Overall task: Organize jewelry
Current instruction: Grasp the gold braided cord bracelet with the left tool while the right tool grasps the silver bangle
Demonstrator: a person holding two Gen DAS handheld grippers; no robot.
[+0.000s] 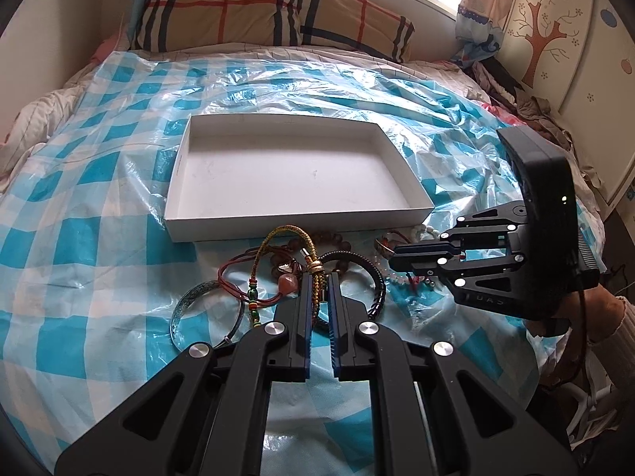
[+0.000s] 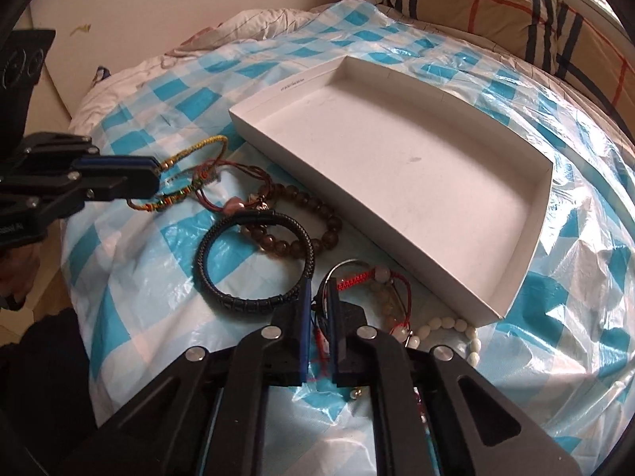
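Note:
A shallow white box (image 1: 293, 214) (image 2: 512, 293) lies empty on the bed. In front of it lies a pile of jewelry. My left gripper (image 1: 318, 277) (image 2: 152, 180) is shut on a yellow braided cord bracelet (image 1: 291, 231) (image 2: 194, 150). My right gripper (image 2: 318, 289) (image 1: 393, 260) is shut on a red cord bracelet with pale beads (image 2: 357, 277). A black braided bangle (image 2: 254, 297) (image 1: 377, 281), a brown bead bracelet (image 2: 313, 206), a silver bangle (image 1: 190, 301), a red-brown cord with a pink stone (image 1: 287, 282) and a white bead string (image 2: 448, 325) lie loose.
A blue-and-white checked plastic sheet (image 1: 99, 198) covers the bed. Plaid pillows (image 1: 258, 8) lie at the head under a window. A cabinet with a tree picture (image 1: 555, 39) stands to the right, with clothes heaped beside it.

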